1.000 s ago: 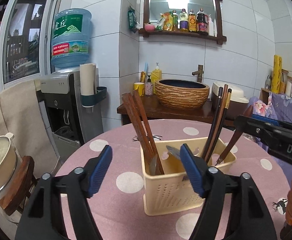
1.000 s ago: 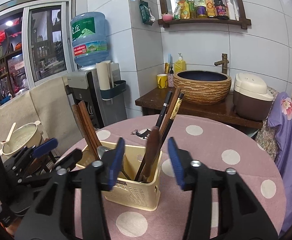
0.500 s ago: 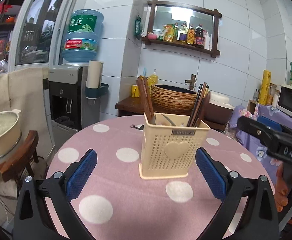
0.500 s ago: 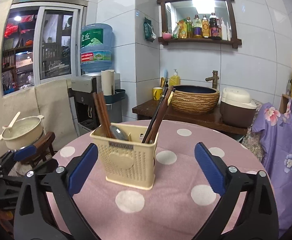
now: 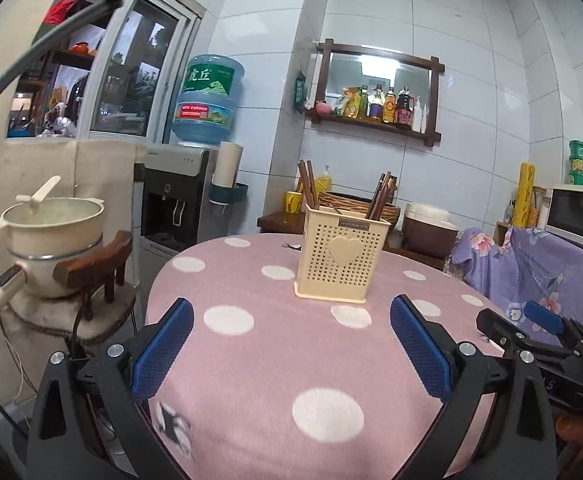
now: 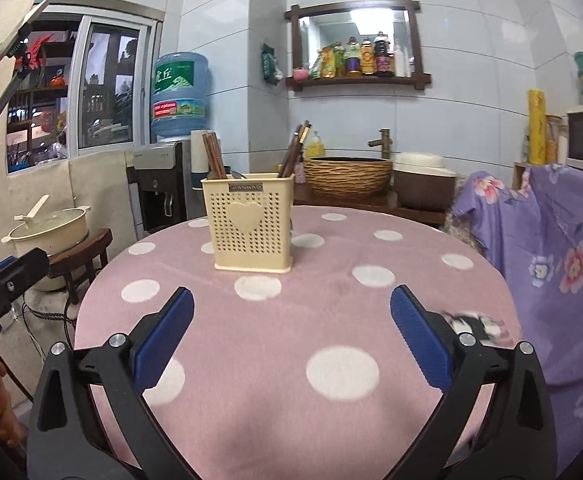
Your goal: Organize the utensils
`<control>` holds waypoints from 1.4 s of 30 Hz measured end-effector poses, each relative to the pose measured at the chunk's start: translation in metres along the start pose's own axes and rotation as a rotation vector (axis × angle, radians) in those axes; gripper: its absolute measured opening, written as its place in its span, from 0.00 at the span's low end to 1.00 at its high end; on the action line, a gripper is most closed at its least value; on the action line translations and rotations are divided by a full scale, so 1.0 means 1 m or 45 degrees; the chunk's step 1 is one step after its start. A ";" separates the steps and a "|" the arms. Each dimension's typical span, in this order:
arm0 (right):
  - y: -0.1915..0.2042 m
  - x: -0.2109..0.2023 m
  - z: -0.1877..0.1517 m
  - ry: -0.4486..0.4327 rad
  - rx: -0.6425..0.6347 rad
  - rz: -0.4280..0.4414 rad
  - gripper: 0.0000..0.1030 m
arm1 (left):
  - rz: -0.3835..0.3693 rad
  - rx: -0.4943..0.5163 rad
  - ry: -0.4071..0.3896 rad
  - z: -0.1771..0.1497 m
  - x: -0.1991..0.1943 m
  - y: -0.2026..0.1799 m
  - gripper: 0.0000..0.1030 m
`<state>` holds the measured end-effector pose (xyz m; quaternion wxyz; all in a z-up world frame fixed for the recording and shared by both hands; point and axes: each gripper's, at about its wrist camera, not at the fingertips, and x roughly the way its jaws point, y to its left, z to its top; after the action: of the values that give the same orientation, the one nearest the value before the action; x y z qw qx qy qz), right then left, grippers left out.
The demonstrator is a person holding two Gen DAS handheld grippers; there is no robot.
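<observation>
A cream perforated utensil holder [image 5: 339, 256] [image 6: 253, 224] with a heart on its front stands on the round pink polka-dot table [image 5: 275, 364] [image 6: 299, 332]. Brown chopsticks [image 5: 306, 184] [image 6: 213, 156] lean at its left side, darker ones [image 5: 379, 196] [image 6: 295, 148] at its right, and a metal spoon tip barely shows inside. My left gripper [image 5: 291, 344] hangs open over the table's near edge, well short of the holder, nothing between its blue pads. My right gripper [image 6: 291, 332] is open and empty too, equally far back; it also shows at the right of the left wrist view [image 5: 531, 332].
A cream pot [image 5: 51, 224] sits on a wooden stool left of the table. A water dispenser [image 5: 179, 200], a wooden counter with a woven basin [image 6: 347, 176] and a rice cooker [image 6: 423, 184] stand behind. Purple floral cloth [image 6: 551, 248] drapes to the right.
Both grippers opened wide and drew back from the holder toward the near table edge. The chopsticks and spoon stay in the holder, which now looks small and distant.
</observation>
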<state>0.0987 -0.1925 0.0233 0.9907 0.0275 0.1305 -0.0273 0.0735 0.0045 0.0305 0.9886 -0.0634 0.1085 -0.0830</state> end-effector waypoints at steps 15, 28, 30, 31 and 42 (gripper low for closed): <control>0.000 -0.066 -0.074 0.003 -0.007 -0.030 0.94 | 0.005 0.044 0.013 -0.055 -0.044 -0.005 0.95; -0.001 -0.068 -0.072 0.001 -0.002 -0.014 0.94 | 0.015 0.037 0.008 -0.059 -0.052 -0.004 0.95; -0.001 -0.069 -0.072 0.000 -0.002 -0.015 0.94 | 0.016 0.037 0.006 -0.059 -0.052 -0.004 0.95; -0.001 -0.069 -0.072 0.000 -0.003 -0.015 0.94 | 0.017 0.037 0.005 -0.060 -0.052 -0.004 0.95; 0.000 -0.071 -0.073 0.003 -0.003 -0.012 0.94 | 0.018 0.033 0.006 -0.063 -0.054 -0.004 0.95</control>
<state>0.0117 -0.1844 -0.0283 0.9904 0.0259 0.1320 -0.0319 0.0067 0.0038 -0.0186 0.9897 -0.0496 0.1100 -0.0775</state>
